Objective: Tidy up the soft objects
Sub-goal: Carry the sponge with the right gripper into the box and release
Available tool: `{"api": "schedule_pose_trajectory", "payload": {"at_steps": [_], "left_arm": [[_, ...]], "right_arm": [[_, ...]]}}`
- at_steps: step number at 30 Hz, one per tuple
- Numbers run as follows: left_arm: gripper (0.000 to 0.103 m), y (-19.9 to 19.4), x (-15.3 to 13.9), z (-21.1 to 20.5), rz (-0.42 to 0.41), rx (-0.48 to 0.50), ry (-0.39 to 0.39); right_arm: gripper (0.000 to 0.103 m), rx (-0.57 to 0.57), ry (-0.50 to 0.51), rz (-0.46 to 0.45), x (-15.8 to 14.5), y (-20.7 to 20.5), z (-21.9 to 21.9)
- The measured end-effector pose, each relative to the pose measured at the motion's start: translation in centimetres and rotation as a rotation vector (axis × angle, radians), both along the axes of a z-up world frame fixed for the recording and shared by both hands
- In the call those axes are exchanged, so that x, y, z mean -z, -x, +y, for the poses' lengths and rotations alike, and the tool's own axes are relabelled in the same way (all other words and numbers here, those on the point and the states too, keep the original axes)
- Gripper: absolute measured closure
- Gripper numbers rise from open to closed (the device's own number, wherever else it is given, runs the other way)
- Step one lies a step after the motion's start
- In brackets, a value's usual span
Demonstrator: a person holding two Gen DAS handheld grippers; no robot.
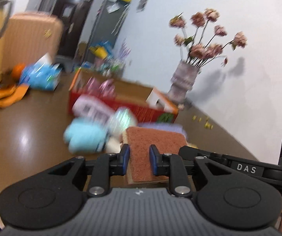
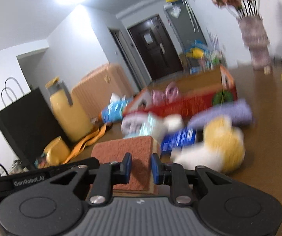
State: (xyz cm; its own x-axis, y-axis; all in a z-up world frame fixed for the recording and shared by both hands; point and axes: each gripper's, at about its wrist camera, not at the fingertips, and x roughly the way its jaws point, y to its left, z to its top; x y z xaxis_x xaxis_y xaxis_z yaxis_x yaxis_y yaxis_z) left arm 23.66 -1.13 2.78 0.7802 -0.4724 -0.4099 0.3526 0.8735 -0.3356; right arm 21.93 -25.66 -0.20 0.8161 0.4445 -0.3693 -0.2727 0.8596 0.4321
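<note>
We record one rust-brown sponge (image 1: 152, 145), tan-backed, held between both grippers above the brown counter (image 1: 32, 129): the left gripper (image 1: 139, 160) pinches one edge with its blue-padded fingers (image 1: 126, 157), and the right gripper (image 2: 141, 166) pinches the opposite edge. Legible writing: "DAS" on the right gripper's arm in the left view, "GenRobot.AI" on the left gripper's arm in the right view.

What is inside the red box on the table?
Inside the red box, something pink pokes up above the rim, too blurry to name. The box's wall covers everything lower down, so the rest of the inside cannot be seen.
</note>
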Motion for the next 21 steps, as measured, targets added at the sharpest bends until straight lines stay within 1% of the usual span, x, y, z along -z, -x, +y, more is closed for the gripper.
{"api": "schedule_pose_trajectory", "payload": {"at_steps": [3, 4, 6, 8, 9, 11, 13, 14, 16, 19, 21], "left_arm": [[0.081, -5.3, -2.0, -1.7, 0.002, 0.048, 0.017], [0.081, -7.5, -2.9, -2.6, -0.009, 0.066, 0.004], [0.081, -11.7, -4.7, -4.3, 0.009, 0.063, -0.013], [0.081, -16.3, -6.0, -6.2, 0.009, 0.082, -0.033], [0.081, -19.2, -6.3, -7.0, 0.035, 0.075, -0.020], [0.081, -24.7, -6.0, -8.7, 0.102, 0.080, -0.012], [0.081, -29.7, -5.4, -10.4, 0.143, 0.072, -0.014], [0.081, -32.2, -4.8, -11.3, 0.158, 0.078, -0.031], [0.081, -36.2, -3.3, -12.4, 0.206, 0.062, -0.034], [0.081, -40.4, -0.5, -13.7, 0.276, 0.058, -0.063], [0.081, -42.4, 1.4, -14.3, 0.316, 0.057, -0.069]], "right_arm": [[0.082, 0.041, 0.026, -0.054, -2.4, -3.7, -1.6], [0.082, 0.058, 0.035, -0.063, -3.3, -5.7, -2.4], [0.082, 0.065, 0.033, -0.055, -4.8, -9.7, -3.9], [0.082, 0.085, 0.069, -0.060, -6.1, -14.1, -5.1], [0.082, 0.090, 0.091, -0.063, -6.7, -16.7, -5.8], [0.082, 0.121, 0.103, -0.034, -7.1, -21.3, -7.1], [0.082, 0.135, 0.135, 0.005, -7.0, -26.3, -8.1], [0.082, 0.152, 0.145, 0.028, -6.7, -28.4, -8.5], [0.082, 0.154, 0.161, 0.086, -5.7, -32.7, -9.3], [0.082, 0.163, 0.167, 0.197, -3.3, -38.4, -10.4], [0.082, 0.167, 0.215, 0.222, -1.9, -40.2, -10.2]]}}
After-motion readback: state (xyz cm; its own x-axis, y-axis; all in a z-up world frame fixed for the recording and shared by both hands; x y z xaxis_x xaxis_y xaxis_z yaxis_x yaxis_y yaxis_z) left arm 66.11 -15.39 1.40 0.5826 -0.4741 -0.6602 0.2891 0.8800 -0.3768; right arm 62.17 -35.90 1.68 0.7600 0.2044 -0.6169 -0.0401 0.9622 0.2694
